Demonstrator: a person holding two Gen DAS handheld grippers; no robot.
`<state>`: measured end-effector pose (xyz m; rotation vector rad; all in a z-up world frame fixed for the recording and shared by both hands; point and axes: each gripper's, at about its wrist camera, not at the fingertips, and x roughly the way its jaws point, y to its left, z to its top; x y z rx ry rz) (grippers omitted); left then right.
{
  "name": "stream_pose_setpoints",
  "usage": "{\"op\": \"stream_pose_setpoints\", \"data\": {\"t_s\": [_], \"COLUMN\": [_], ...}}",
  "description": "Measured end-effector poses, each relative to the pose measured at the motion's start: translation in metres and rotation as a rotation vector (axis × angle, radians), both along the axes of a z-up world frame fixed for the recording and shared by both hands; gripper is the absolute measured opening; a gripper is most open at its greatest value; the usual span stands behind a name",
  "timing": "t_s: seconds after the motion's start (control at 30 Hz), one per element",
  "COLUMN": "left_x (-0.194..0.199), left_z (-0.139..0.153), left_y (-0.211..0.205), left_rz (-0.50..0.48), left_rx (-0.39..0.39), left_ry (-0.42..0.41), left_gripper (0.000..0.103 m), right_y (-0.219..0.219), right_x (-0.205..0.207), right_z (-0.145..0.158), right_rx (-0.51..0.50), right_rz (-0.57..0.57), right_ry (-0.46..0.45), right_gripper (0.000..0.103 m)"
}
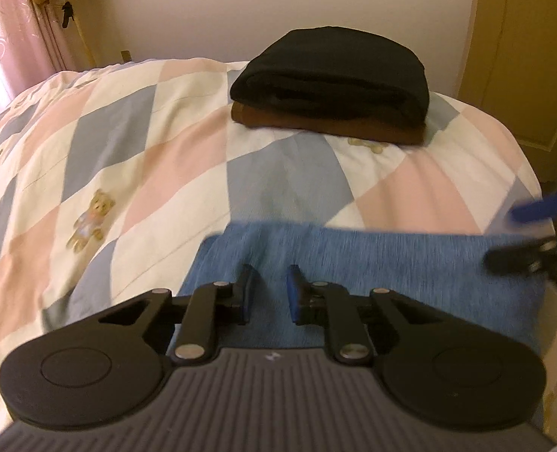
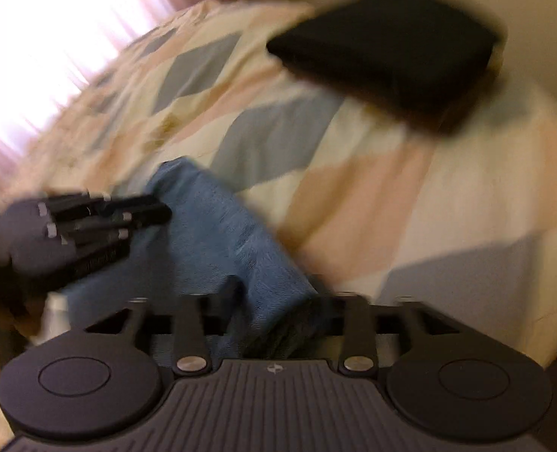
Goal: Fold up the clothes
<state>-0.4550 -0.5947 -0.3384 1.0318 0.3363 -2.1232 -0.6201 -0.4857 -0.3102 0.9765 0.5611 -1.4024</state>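
While the blue cloth (image 1: 372, 275) lies folded on the near edge of the bed (image 1: 135, 143), the left claw (image 1: 273, 290) hangs over it with its pads a narrow gap apart, bare cloth showing between them, nothing pinched. No containers in sight; the only stack is a folded black garment (image 1: 331, 75) resting on a folded brown garment (image 1: 327, 126) at the far side of the bed, well apart from the blue cloth. The bed carries a diamond-patterned quilt with small teddy-bear prints (image 1: 90, 218).

Left wrist view only: the brown layer under the black one, a pink curtain (image 1: 11, 26) at far left, and the right claw (image 1: 531, 233) at the right edge, blurred.

Right wrist view only: heavy motion blur; the right claw's (image 2: 274, 301) fingers stand apart with a fold of blue cloth (image 2: 218, 233) bunched between them, pads hidden, so contact is unclear. The left claw (image 2: 158, 213) shows at left over the cloth. The black garment (image 2: 387, 52) reads as one dark block here.
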Motion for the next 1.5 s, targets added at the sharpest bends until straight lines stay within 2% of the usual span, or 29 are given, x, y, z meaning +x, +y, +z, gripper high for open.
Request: {"op": "stream_pose_setpoints", "data": {"t_s": [0.03,0.07,0.1,0.13,0.2,0.23,0.33,0.37,0.43,0.57,0.6,0.67,0.7,0.73,0.8,0.83,0.87,0.9,0.93,0.97,1.03,1.1,1.17,1.27,1.33,1.5], "left_x": [-0.003,-0.007,-0.01,-0.013,-0.013,-0.01,0.014,0.029,0.065,0.134,0.143,0.149,0.147,0.144,0.135,0.132,0.131,0.134,0.139,0.147,0.162,0.173,0.183,0.186,0.176,0.144], "left_z": [-0.002,-0.004,-0.006,-0.009,-0.014,-0.015,0.004,0.015,0.034,0.055,0.056,0.052,0.047,0.04,0.018,0.005,-0.01,-0.027,-0.042,-0.05,-0.04,-0.014,0.01,0.03,0.033,0.012], "left_y": [-0.002,-0.004,-0.005,-0.007,-0.012,-0.014,-0.009,-0.002,0.01,0.011,0.01,0.008,0.005,0.002,-0.009,-0.014,-0.021,-0.028,-0.035,-0.041,-0.04,-0.023,-0.005,0.023,0.038,0.043], "left_rz": [-0.004,-0.007,-0.01,-0.013,-0.015,-0.015,-0.001,-0.001,0.01,0.053,0.044,0.028,0.019,0.007,0.014,0.022,0.037,0.085,0.15,0.202,0.272,0.272,0.275,0.254,0.239,0.308], "left_rx": [-0.003,-0.009,-0.014,-0.019,-0.022,-0.019,-0.022,-0.036,-0.043,0.043,0.064,0.071,0.076,0.082,0.092,0.098,0.104,0.111,0.119,0.132,0.149,0.089,0.062,0.073,0.078,0.107], "left_ry": [0.001,0.001,0.001,0.003,0.009,0.012,0.034,0.05,0.075,0.083,0.083,0.067,0.061,0.059,0.031,0.005,-0.019,-0.051,-0.088,-0.091,-0.03,0.027,0.078,0.141,0.157,0.143], "left_gripper": [0.012,0.012,0.011,0.01,0.011,0.014,0.011,0.012,0.013,0.02,0.022,0.033,0.033,0.031,0.012,0.006,0.006,0.001,0.001,0.001,0.0,0.002,0.003,0.004,0.005,0.008], "right_y": [0.005,0.009,0.013,0.018,0.019,0.015,0.008,0.005,0.001,-0.008,-0.01,-0.012,-0.014,-0.015,-0.017,-0.017,-0.018,-0.018,-0.019,-0.019,-0.021,-0.023,-0.025,-0.026,-0.03,-0.063], "right_x": [0.007,0.009,0.01,0.009,0.008,0.008,0.008,0.006,0.001,-0.008,-0.006,-0.003,-0.002,-0.001,0.002,0.004,0.006,0.007,0.01,0.013,0.019,0.022,0.023,0.021,0.023,0.083], "right_z": [0.007,0.013,0.019,0.023,0.021,0.012,-0.019,-0.025,-0.032,-0.04,-0.042,-0.045,-0.046,-0.046,-0.046,-0.046,-0.046,-0.046,-0.045,-0.044,-0.043,-0.037,-0.028,-0.01,0.001,-0.004], "right_rx": [-0.037,-0.071,-0.105,-0.142,-0.142,-0.1,-0.029,-0.019,-0.001,0.024,0.026,0.025,0.025,0.024,0.022,0.02,0.018,0.017,0.017,0.02,0.026,0.029,0.026,-0.032,-0.096,-0.137], "right_rz": [-0.007,-0.008,-0.008,0.003,0.064,0.084,0.112,0.11,0.109,0.117,0.126,0.128,0.121,0.114,0.099,0.092,0.088,0.088,0.089,0.09,0.099,0.106,0.107,0.058,0.034,0.41], "right_ry": [0.109,0.157,0.197,0.157,0.025,-0.01,0.011,0.012,0.001,-0.035,-0.03,-0.025,-0.028,-0.028,-0.028,-0.027,-0.018,-0.009,0.001,0.016,0.051,0.077,0.093,0.117,0.12,0.053], "right_gripper": [0.06,0.059,0.052,0.039,0.026,0.017,0.002,0.0,0.0,0.0,0.0,0.0,0.0,0.0,0.0,0.0,0.0,0.0,0.0,0.0,0.0,0.0,0.004,0.02,0.022,0.021]}}
